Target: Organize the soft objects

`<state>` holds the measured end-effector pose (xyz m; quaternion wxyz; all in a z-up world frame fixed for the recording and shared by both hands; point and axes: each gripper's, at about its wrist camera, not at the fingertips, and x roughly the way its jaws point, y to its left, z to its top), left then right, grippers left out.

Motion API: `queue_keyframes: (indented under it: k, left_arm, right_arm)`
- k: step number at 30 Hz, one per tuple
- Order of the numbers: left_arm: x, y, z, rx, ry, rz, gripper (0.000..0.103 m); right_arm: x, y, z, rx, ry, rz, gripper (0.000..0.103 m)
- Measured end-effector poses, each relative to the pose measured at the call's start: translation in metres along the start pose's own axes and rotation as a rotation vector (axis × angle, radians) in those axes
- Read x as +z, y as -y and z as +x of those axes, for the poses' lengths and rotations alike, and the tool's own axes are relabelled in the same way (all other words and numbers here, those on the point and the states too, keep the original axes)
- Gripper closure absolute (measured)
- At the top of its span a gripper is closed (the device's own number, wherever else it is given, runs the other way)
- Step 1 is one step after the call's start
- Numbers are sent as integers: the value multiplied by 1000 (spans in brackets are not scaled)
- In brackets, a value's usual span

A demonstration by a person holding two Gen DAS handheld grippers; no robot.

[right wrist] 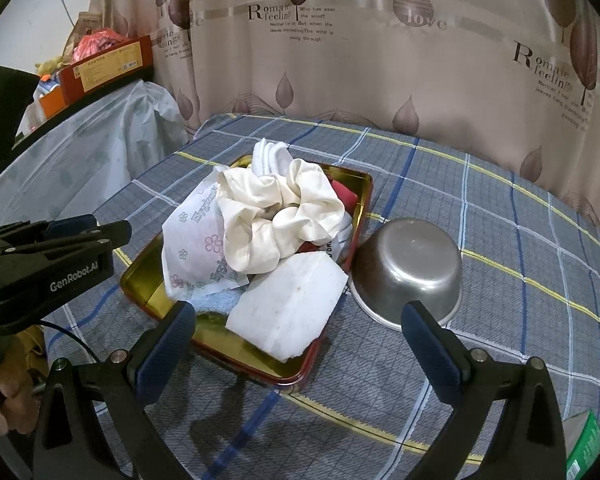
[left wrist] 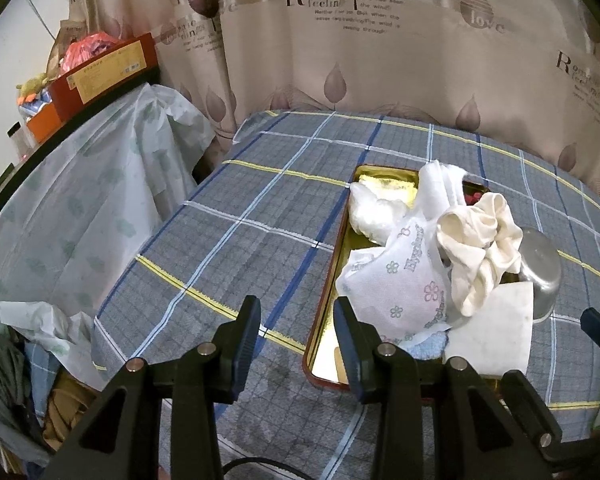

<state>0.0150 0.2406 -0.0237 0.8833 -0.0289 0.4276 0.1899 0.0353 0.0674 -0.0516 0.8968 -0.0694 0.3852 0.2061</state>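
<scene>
On the grey plaid-covered table (right wrist: 500,280), a red-rimmed gold metal tray (right wrist: 140,280) holds a heap: cream satin scrunchie (right wrist: 284,216), flower-printed white wrapper (right wrist: 196,248), white foam block (right wrist: 292,300). Just ahead, the right gripper (right wrist: 296,344) and left gripper (left wrist: 296,336) stand apart, empty. An upturned steel bowl (right wrist: 408,268) touches the tray's right rim; bare cloth lies left.

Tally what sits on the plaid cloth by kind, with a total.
Tin tray: 1
Metal bowl, upside down beside the tray: 1
Soft items visible in the tray: 5 (cream scrunchie, flowered wrapper, white pad, blue cloth, white sock)
Total: 7
</scene>
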Motion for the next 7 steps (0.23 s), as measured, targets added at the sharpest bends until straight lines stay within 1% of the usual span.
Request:
queue_keyframes:
  k: [4, 7]
  left_arm:
    - [1, -2, -3, -5, 22, -1, 65]
    - [1, -3, -2, -7, 17, -7, 64]
  right_arm:
    - [0, 0, 0, -2, 1, 0, 1]
    - [0, 0, 0, -1, 2, -1, 1]
